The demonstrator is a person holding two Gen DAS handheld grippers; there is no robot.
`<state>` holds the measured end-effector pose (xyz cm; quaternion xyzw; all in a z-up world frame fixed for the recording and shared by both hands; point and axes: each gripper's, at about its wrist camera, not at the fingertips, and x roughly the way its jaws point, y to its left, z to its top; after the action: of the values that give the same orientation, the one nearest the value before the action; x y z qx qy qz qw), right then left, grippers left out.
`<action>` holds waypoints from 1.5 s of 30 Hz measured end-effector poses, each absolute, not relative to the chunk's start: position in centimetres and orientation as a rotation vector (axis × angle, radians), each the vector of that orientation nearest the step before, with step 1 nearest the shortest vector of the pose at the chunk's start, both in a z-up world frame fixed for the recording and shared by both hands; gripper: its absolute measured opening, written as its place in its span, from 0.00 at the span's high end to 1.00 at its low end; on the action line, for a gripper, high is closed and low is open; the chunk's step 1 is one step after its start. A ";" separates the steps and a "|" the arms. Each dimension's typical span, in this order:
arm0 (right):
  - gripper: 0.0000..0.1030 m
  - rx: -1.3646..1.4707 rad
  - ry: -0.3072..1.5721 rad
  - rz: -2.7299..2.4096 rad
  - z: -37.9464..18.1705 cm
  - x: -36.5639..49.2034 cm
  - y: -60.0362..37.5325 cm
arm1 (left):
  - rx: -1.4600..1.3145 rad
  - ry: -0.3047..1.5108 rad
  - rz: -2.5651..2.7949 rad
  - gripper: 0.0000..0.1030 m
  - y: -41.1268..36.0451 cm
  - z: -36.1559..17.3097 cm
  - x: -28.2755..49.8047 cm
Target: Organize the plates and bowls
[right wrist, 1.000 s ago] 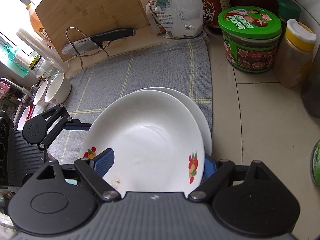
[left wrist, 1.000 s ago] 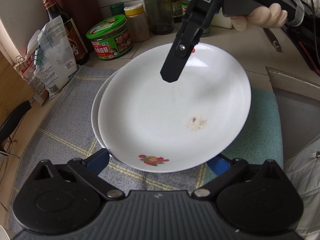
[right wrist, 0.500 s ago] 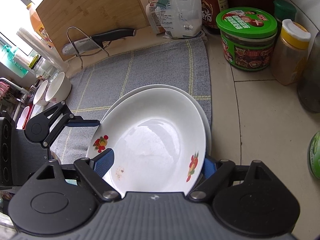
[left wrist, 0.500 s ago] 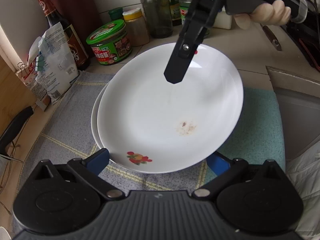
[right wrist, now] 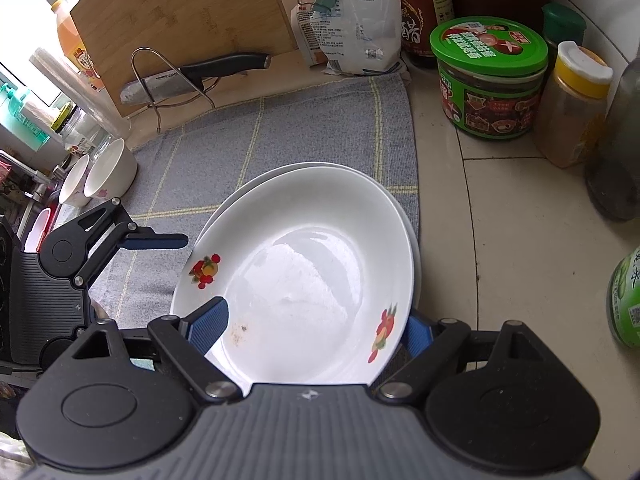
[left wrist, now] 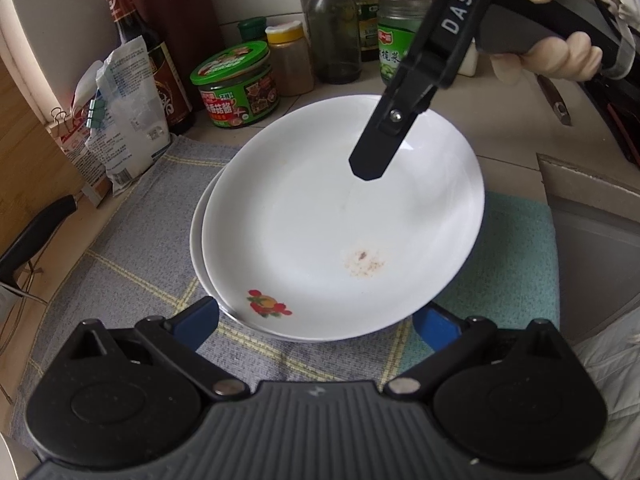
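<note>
A white deep plate (left wrist: 344, 224) with fruit prints and a brown stain lies tilted on a second white plate (left wrist: 198, 240), on a grey towel. It also shows in the right wrist view (right wrist: 304, 276), over the lower plate (right wrist: 416, 240). My right gripper (right wrist: 316, 328) holds the upper plate's near rim, one finger (left wrist: 376, 152) inside the plate and one under it. My left gripper (left wrist: 316, 320) is open, its blue pads either side of the plates' near edge, not touching. Two white bowls (right wrist: 100, 176) stand at the far left.
Jars and bottles line the back: a green-lidded jar (left wrist: 236, 84), a yellow-capped spice jar (left wrist: 290, 60), a soy sauce bottle (left wrist: 148, 52). A bag (left wrist: 128, 112), a cutting board (right wrist: 180, 20) and a knife on a rack (right wrist: 192, 80) stand behind the towel. A sink edge (left wrist: 588, 184) lies at right.
The upper plate has slid left and tipped further over the lower plate, carried by my right gripper. My left gripper stays open at the near edge.
</note>
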<state>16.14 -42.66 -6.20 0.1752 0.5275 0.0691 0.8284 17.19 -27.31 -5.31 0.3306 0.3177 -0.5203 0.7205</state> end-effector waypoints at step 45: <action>0.07 0.294 1.219 -0.027 -6.1 17.3 -41.0 | 0.593 0.758 -1.143 0.01 -26.8 -5.1 17.7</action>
<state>17.28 -41.02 -6.07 0.1374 0.5705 -0.0125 0.8096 17.69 -26.84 -5.15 0.2696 0.3447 -0.5199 0.7336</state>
